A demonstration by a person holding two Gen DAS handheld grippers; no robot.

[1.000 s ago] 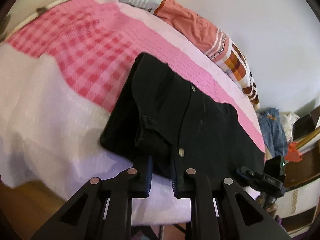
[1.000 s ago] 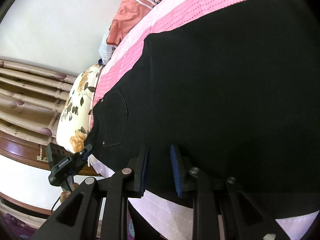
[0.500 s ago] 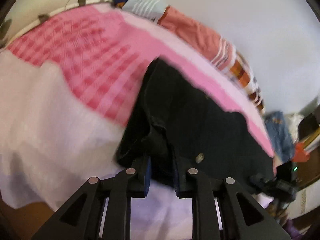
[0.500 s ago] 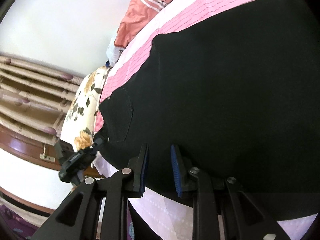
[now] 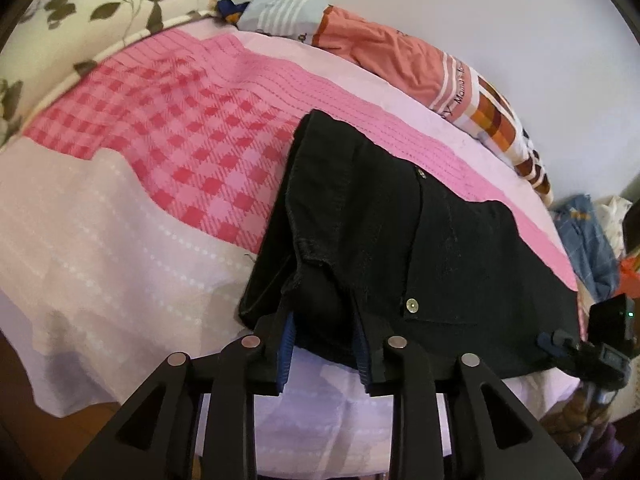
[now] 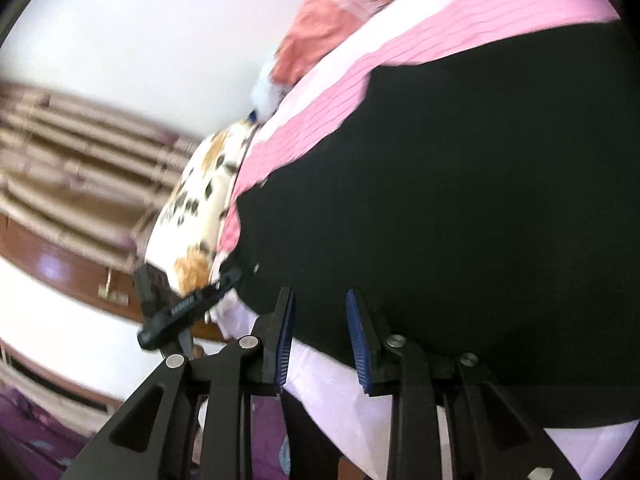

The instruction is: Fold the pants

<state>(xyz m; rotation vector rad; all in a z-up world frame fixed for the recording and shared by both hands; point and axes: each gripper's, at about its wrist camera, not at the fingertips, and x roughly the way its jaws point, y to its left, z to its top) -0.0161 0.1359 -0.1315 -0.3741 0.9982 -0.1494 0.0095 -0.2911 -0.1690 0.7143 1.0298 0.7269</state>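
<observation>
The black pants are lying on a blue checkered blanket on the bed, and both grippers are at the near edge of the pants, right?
Almost. The blanket is pink checkered, not blue; the left wrist view shows it. The black pants do lie on it, with the left gripper and right gripper at their near edge.

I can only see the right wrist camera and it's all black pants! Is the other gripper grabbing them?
Observer: No. The left gripper is open. The near edge of the pants bulges between its pads, not pinched.
Operator: Are the pants folded already?
Observer: That end looks doubled over, with layers, a seam and a metal button showing.
Operator: What's past the pants?
Observer: A heap of blue clothes lies off the bed's edge, at the right of the left wrist view.
</observation>
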